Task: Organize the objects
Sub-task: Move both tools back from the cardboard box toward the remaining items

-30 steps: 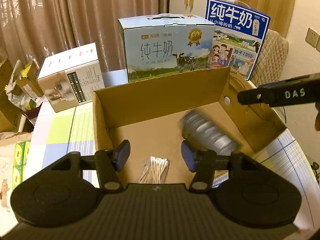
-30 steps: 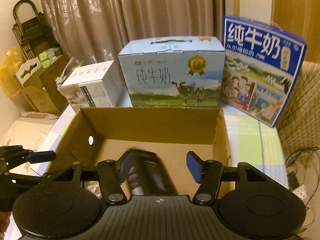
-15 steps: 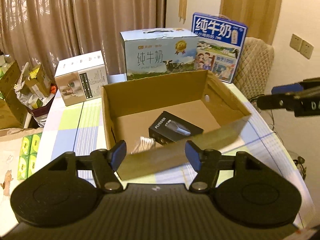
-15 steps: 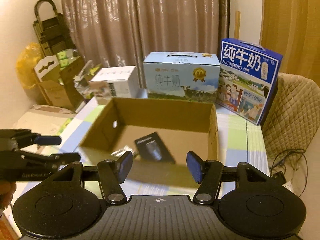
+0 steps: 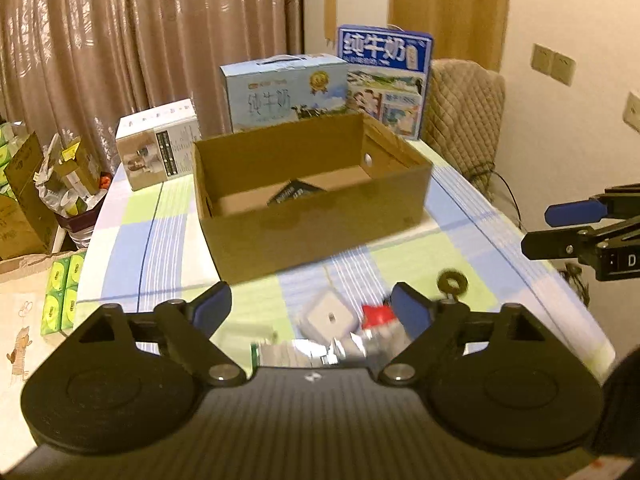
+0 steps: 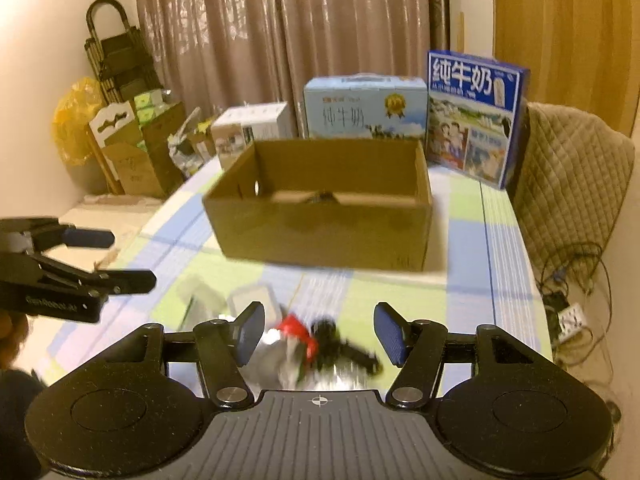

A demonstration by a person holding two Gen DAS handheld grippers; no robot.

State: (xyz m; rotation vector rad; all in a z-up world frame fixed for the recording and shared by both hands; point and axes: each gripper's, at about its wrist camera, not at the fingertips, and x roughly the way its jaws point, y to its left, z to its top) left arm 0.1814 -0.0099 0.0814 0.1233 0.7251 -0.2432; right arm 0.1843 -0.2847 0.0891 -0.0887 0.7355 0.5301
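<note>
Figure. You held both grippers above the near end of the checked green, blue and white tablecloth (image 5: 132, 248), in front of the open brown cardboard box (image 5: 316, 236). A black rectangular carton (image 5: 294, 194) already lay on the box floor. The remaining items sat blurred in a loose cluster just before the box: a white square lidded case (image 5: 328, 316), a red-capped silvery packet (image 6: 294, 338), a black jointed piece (image 6: 344, 350) and a small dark ring (image 5: 452, 282).

Your left gripper (image 5: 312, 308) had its blue pads opening wide, with nothing pinched; the white case lay below the gap. Your right gripper (image 6: 318, 334) stood with its jaws spread apart, also empty, over the red-capped packet.

To do this step well, you probably needed to choose one item per gripper, centre it between the pads, descend squarely and close on firm sides. The packet looked crinkly and could slip; the cluster was tight, so neighbours risked being dragged.
</note>
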